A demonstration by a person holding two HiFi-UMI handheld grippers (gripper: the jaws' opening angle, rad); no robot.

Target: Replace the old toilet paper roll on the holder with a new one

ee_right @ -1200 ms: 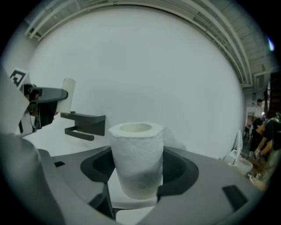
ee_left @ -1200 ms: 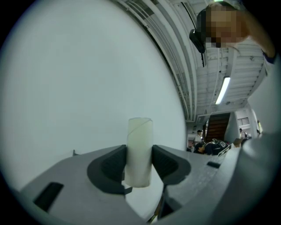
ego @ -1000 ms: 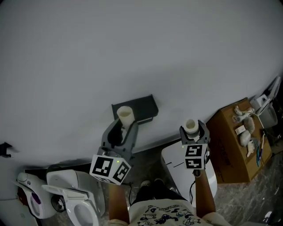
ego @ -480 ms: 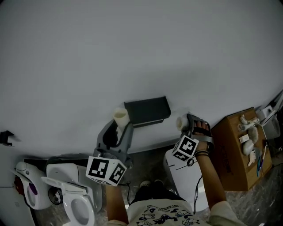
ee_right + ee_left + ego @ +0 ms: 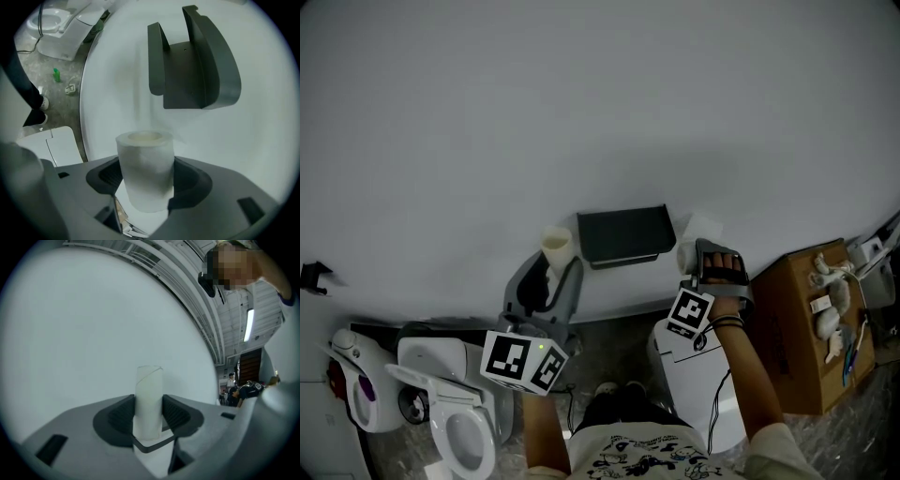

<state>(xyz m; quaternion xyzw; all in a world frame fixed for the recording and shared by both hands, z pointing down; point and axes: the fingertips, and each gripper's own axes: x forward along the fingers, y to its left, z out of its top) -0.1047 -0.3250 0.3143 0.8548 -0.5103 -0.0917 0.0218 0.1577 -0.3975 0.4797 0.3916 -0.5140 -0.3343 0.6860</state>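
Observation:
A dark grey wall holder [image 5: 626,234] hangs on the white wall; it carries no roll, and in the right gripper view the holder [image 5: 192,70] is just above the jaws. My left gripper [image 5: 555,274] is shut on a bare cardboard tube [image 5: 558,246], held upright just left of the holder. In the left gripper view the tube [image 5: 149,397] stands between the pads of that gripper [image 5: 149,417]. My right gripper [image 5: 701,266] lies rolled on its side by the holder's right end. It is shut on a new white paper roll [image 5: 690,253], seen close up as the roll [image 5: 145,168] in that gripper [image 5: 146,182].
A white toilet [image 5: 455,422] with its seat raised stands at the lower left, with a white and purple device [image 5: 358,398] beside it. A white bin [image 5: 694,384] stands under my right arm. A cardboard box [image 5: 811,323] with small items on top is at the right.
My right gripper has rolled onto its side and come in close to the holder's right end with the new roll. The left gripper has drawn the tube leftward off the holder.

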